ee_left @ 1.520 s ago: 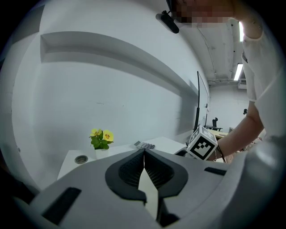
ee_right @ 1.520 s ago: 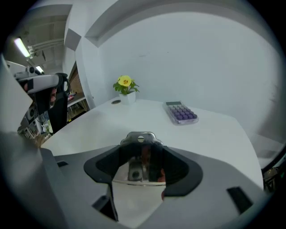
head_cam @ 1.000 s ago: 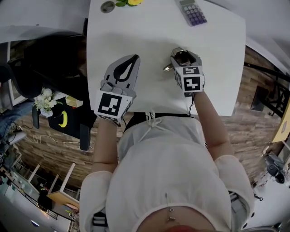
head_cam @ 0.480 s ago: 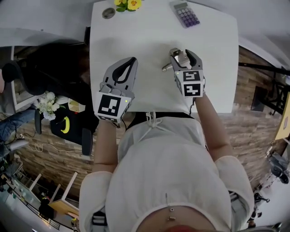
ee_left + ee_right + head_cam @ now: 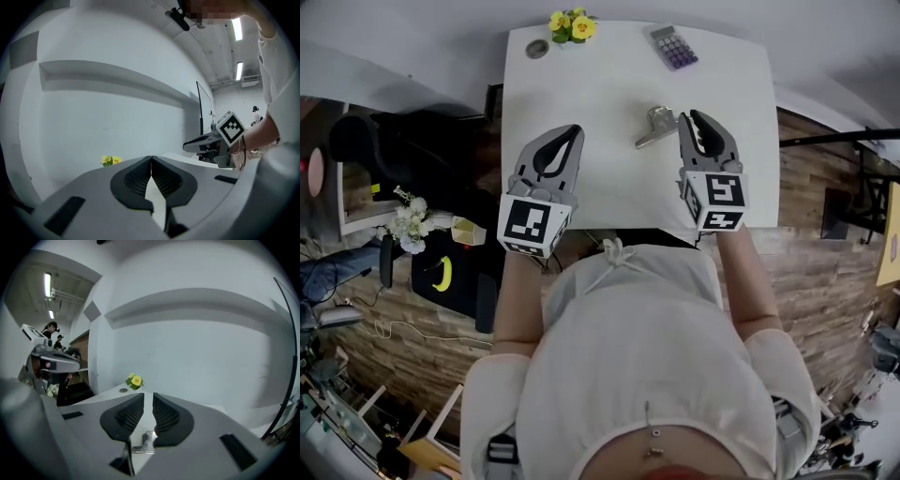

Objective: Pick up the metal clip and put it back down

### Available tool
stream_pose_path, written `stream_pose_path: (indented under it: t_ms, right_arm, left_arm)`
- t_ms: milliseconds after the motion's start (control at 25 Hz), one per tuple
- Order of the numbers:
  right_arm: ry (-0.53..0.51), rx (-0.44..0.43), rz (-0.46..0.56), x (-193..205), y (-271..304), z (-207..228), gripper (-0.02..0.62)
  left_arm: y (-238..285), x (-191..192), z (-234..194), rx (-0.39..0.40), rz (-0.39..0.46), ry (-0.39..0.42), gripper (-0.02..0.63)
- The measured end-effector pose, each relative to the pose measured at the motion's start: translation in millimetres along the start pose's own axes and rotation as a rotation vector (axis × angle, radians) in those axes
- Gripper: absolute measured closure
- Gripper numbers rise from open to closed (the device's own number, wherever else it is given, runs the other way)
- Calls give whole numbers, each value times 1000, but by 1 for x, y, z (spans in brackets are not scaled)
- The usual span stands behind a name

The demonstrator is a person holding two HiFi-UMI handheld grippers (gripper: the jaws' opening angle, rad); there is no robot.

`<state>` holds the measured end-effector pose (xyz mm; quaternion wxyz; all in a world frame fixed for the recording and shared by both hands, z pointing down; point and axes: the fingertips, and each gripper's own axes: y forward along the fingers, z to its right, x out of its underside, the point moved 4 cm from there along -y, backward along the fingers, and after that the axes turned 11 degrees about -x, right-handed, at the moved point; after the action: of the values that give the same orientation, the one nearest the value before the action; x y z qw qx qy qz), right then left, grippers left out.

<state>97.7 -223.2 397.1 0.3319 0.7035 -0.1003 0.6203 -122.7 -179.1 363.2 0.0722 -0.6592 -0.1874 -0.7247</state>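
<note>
The left gripper (image 5: 574, 129) hovers level over the table (image 5: 581, 75), closed and empty. The right gripper (image 5: 694, 118), alongside, has just been closing to an empty slit near the metal clip (image 5: 654, 126).

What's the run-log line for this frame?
phase: clip set down | metal clip: on table, free | right gripper: above table, jaws just closing, slim gap, empty | left gripper: shut, empty

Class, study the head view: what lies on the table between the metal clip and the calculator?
Nothing: in the head view, the white table between the metal clip and the calculator is bare.
</note>
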Motion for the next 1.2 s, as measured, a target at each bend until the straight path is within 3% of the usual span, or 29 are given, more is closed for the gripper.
stream_pose_path:
  t_ms: [200, 720, 1200]
  right_arm:
    - [-24, 15, 153, -31, -45, -17, 568]
    - [-62, -31, 291, -34, -110, -37, 592]
    - [-43, -59, 292, -41, -107, -47, 594]
  left_arm:
    - [-22, -15, 4, -9, 34, 7, 588]
    - [-74, -39, 14, -16, 101, 42, 588]
    - [-79, -45, 22, -6, 114, 47, 588]
